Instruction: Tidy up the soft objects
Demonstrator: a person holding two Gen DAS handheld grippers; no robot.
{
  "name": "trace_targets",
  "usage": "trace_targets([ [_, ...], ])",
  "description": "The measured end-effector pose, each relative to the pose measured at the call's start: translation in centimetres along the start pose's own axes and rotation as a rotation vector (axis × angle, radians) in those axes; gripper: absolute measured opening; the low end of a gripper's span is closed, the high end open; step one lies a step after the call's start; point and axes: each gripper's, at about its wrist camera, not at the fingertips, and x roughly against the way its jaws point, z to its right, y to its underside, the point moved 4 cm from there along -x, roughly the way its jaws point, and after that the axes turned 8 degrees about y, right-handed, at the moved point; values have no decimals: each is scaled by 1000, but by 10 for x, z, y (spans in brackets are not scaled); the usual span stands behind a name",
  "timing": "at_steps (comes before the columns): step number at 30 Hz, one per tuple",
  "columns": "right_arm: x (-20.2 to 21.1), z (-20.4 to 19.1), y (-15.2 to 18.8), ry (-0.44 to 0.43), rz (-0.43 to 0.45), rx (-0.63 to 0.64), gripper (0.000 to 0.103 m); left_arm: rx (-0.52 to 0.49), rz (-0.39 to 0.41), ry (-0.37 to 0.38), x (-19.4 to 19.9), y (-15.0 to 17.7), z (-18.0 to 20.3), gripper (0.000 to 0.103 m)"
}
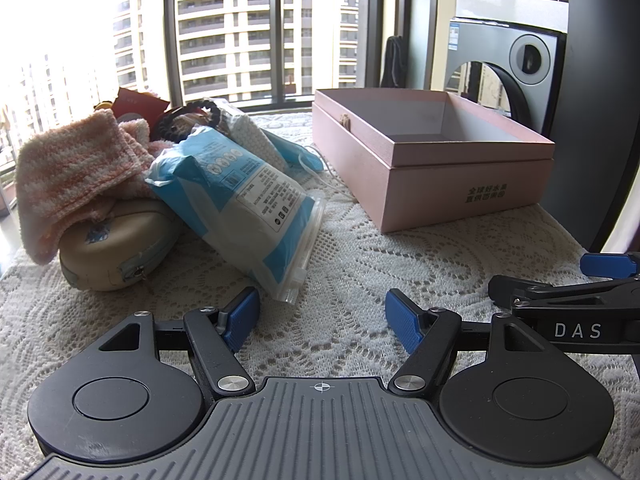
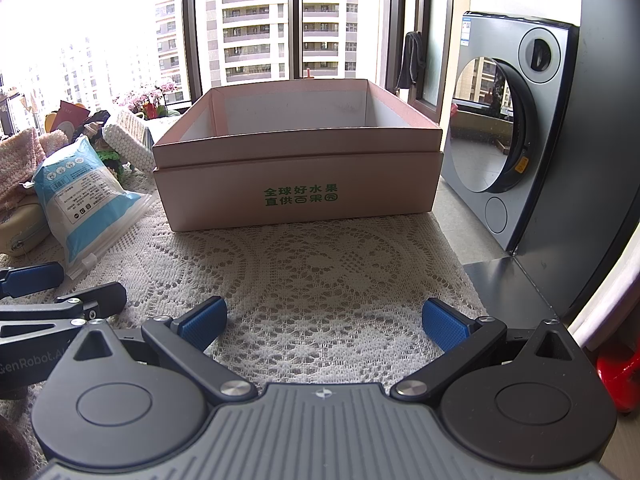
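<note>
- The left gripper (image 1: 322,318) is hovering low over the lace tablecloth (image 1: 360,248), its blue fingers spread wide with nothing between them.
- The blue-and-white plastic packet (image 1: 240,196) is lying just ahead of it and slightly to its left, leaning on a pile.
- In that pile a pink towel (image 1: 76,168) is draping over a beige zip pouch (image 1: 116,248), with a black hair tie (image 1: 188,118) behind.
- The right gripper (image 2: 324,322) is sitting released too, jaws parted above bare lace.
- The pink box (image 2: 296,168) is standing open straight ahead of it, well apart, nothing showing inside.
- A washing machine (image 2: 516,128) is standing to the right; windows behind are showing apartment towers.
</note>
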Motion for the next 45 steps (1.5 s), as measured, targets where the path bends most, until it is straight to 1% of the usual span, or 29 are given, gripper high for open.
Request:
trace_targets([
  [35, 0, -2, 0, 8, 0, -9, 103, -5, 0, -4, 0, 0, 0, 75],
  [40, 0, -2, 1, 4, -1, -7, 103, -2, 1, 0, 0, 0, 0, 74],
  [42, 1, 0, 0, -18, -19, 14, 103, 5, 5, 12, 2, 2, -2, 73],
  [45, -2, 0, -4, -49, -77, 42, 103, 34, 19, 52, 11, -1, -8, 73],
])
